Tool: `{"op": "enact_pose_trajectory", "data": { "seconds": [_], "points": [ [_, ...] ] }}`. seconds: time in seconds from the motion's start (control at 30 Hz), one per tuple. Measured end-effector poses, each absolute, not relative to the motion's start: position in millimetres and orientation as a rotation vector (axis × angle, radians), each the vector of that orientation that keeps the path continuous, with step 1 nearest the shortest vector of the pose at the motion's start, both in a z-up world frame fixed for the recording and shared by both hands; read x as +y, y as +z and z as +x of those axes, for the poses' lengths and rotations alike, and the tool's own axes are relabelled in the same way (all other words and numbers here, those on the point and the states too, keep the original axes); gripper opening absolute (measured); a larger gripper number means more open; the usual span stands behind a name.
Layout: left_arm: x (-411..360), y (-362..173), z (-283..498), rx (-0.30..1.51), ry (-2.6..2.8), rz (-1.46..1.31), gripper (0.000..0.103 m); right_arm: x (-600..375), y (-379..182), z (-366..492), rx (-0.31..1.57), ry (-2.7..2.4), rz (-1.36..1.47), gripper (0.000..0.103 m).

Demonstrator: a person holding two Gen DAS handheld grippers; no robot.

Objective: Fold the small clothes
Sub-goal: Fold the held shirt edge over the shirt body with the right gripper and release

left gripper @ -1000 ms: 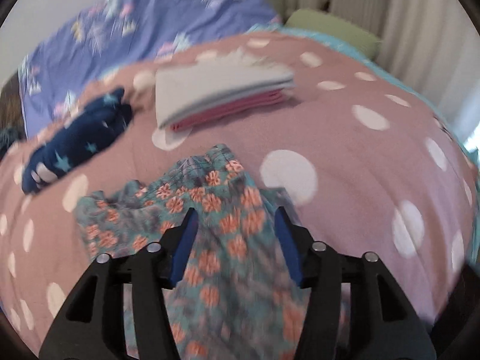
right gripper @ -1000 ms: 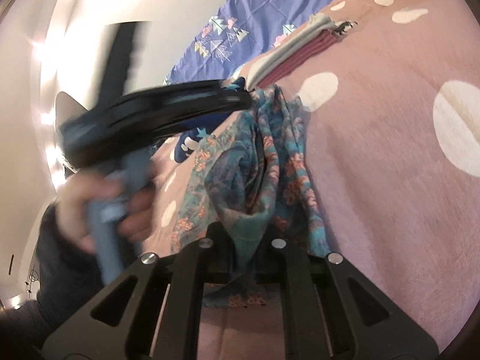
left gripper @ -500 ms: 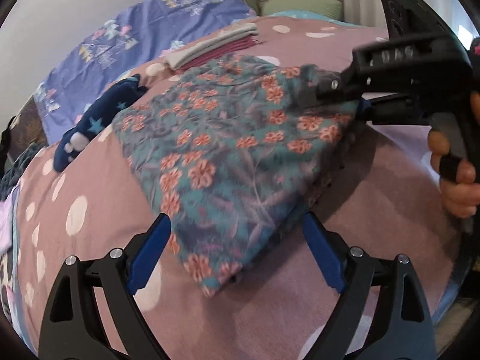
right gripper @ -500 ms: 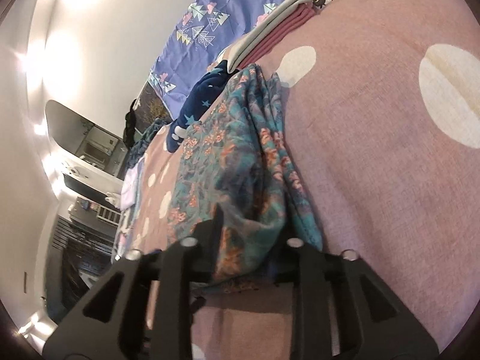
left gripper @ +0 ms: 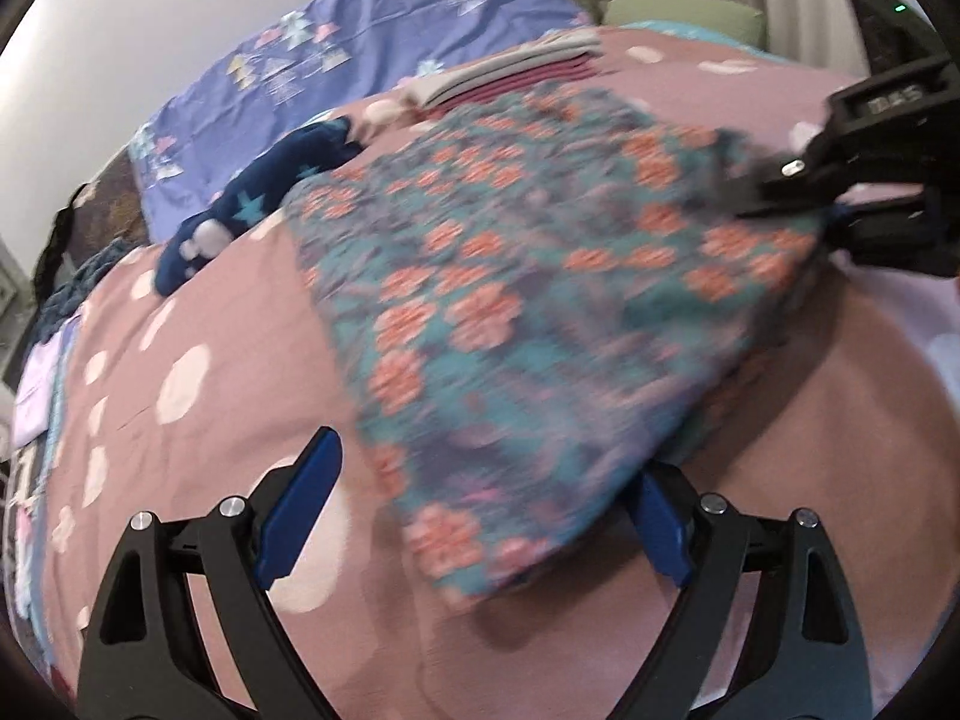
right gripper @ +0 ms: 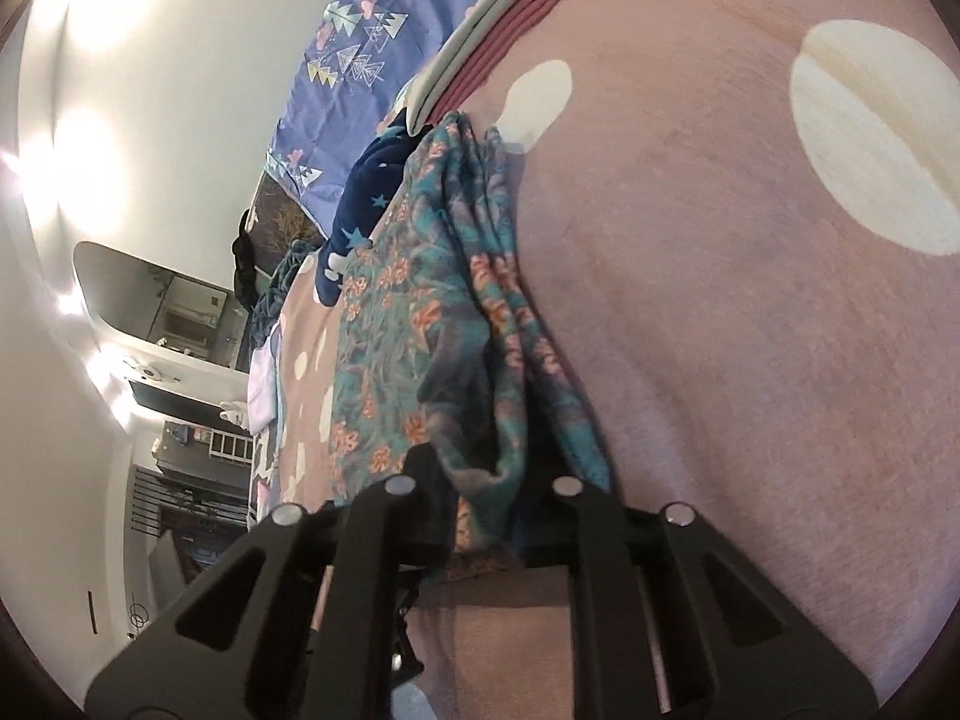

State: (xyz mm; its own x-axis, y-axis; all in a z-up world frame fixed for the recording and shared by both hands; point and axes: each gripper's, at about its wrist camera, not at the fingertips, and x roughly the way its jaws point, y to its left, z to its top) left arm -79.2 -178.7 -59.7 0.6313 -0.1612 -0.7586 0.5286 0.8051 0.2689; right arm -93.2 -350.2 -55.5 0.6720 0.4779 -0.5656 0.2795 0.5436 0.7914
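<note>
We see the floral garment (left gripper: 540,312), teal with orange flowers, spread across the pink, white-dotted bed cover (left gripper: 198,420), its near corner hanging blurred above the cover in the left wrist view. One far corner is pinched in the right gripper (right gripper: 480,480), whose jaws have just been closing and now press on a bunched fold of the cloth; from its own camera the fabric trails away from the fingers in deep pleats. Our left gripper (left gripper: 480,516) stands wide apart, its blue pads (left gripper: 300,516) on either side of the garment's near corner without pressing on it; the right pad is partly hidden under the cloth. Beyond the garment lies a dark blue star-patterned piece (left gripper: 258,204), just beside its far left edge. Further back sits a folded stack of grey and maroon clothes (left gripper: 510,69). Behind that lies a purple sheet with small tree prints (left gripper: 360,60), against a pale wall.
</note>
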Motion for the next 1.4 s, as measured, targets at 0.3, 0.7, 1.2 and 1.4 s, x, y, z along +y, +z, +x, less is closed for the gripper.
{"op": "enact_pose_trajectory", "data": {
  "seconds": [0.3,0.7,1.2,1.4],
  "points": [
    [-109,-59,-75,0.846,-0.298,0.369,0.087,-344,-43,-102,0.801,0.155,0.967,0.008],
    [-115,-59,-92,0.867,-0.411,0.363,0.043,-352,-36,-141,0.864,0.117,0.844,0.014],
    [-120,-64,-96,0.877,-0.431,0.398,0.037,-368,-71,-131,0.851,0.108,1.101,0.01],
    [-112,-65,-98,0.885,-0.461,0.392,0.036,-370,-58,-140,0.896,0.041,0.948,0.022]
  ]
}}
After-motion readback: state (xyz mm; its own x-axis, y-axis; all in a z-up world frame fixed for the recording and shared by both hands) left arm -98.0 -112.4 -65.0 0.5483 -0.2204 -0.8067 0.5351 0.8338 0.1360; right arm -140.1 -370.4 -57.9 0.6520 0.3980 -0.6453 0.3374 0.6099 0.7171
